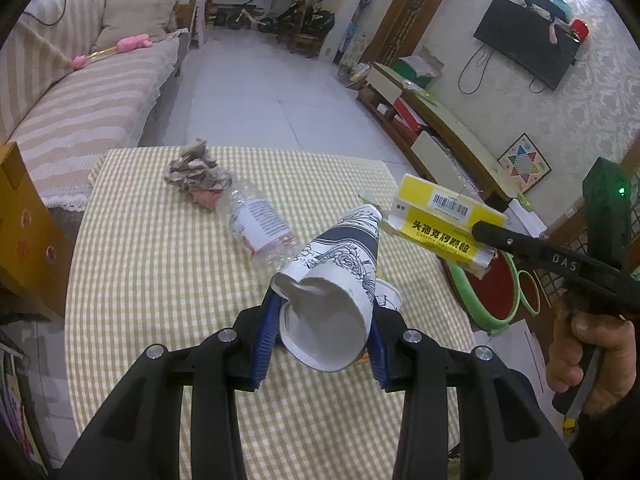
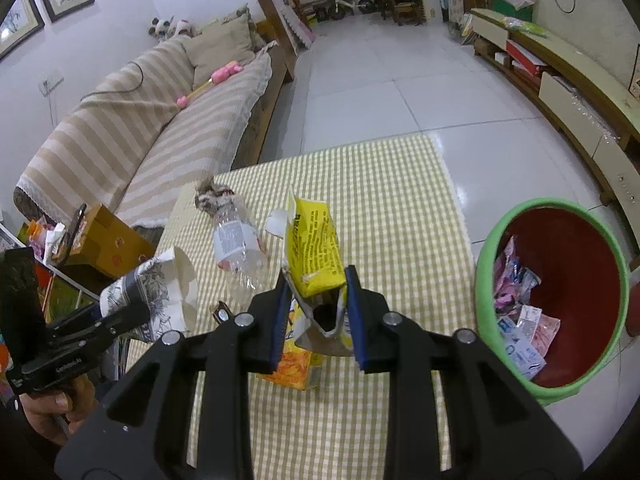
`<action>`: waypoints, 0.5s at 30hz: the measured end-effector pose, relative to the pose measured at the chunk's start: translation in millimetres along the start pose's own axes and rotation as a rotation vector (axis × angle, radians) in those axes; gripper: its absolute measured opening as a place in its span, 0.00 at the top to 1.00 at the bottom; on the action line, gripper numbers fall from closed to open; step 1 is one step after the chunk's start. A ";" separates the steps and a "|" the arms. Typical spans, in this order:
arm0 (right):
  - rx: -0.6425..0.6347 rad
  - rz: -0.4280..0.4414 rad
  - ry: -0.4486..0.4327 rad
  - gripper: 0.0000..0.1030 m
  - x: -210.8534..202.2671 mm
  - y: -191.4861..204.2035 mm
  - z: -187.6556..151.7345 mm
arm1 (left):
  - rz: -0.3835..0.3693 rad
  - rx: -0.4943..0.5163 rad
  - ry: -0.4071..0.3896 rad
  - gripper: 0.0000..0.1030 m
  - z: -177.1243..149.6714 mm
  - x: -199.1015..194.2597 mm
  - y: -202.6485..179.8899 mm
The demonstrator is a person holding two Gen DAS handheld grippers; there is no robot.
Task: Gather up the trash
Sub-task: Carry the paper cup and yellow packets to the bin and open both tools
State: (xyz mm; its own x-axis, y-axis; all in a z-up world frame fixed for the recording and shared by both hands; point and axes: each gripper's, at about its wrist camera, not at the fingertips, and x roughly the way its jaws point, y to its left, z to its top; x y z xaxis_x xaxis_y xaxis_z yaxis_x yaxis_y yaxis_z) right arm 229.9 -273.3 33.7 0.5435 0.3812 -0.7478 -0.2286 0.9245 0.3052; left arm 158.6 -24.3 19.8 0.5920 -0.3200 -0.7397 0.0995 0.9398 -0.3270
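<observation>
My left gripper (image 1: 322, 320) is shut on a crushed paper cup (image 1: 340, 276) with a blue and white print, held above the checked tablecloth (image 1: 160, 280). My right gripper (image 2: 316, 312) is shut on a torn yellow medicine box (image 2: 314, 252); in the left wrist view that yellow box (image 1: 440, 220) hangs at the right, past the table edge. A clear plastic bottle (image 1: 260, 224) lies on its side mid-table, and a crumpled brown paper wad (image 1: 196, 172) lies beyond it. The green-rimmed red bin (image 2: 560, 292) stands on the floor right of the table with several wrappers inside.
An orange packet (image 2: 292, 368) lies on the cloth under the right gripper. A striped sofa (image 1: 80, 92) runs along the left. A low TV cabinet (image 2: 560, 88) lines the right wall. A brown cardboard box (image 2: 108, 244) sits by the table's left side.
</observation>
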 end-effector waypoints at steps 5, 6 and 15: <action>0.015 -0.009 -0.028 0.75 -15.9 -11.7 1.6 | -0.013 0.022 -0.003 0.64 5.1 0.5 -15.4; 0.019 -0.011 -0.031 0.75 -18.5 -14.4 1.7 | -0.018 0.028 -0.003 0.64 6.9 1.6 -20.9; 0.066 -0.048 -0.069 0.75 -43.3 -46.8 0.0 | -0.058 0.087 0.002 0.64 16.1 12.4 -63.2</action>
State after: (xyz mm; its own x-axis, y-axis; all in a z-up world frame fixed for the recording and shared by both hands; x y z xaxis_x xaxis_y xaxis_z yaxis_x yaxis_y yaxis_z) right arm 217.1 -333.1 51.8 0.6072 0.3337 -0.7211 -0.1487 0.9392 0.3095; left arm 172.5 -85.7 40.8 0.5815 -0.3744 -0.7223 0.2030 0.9265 -0.3169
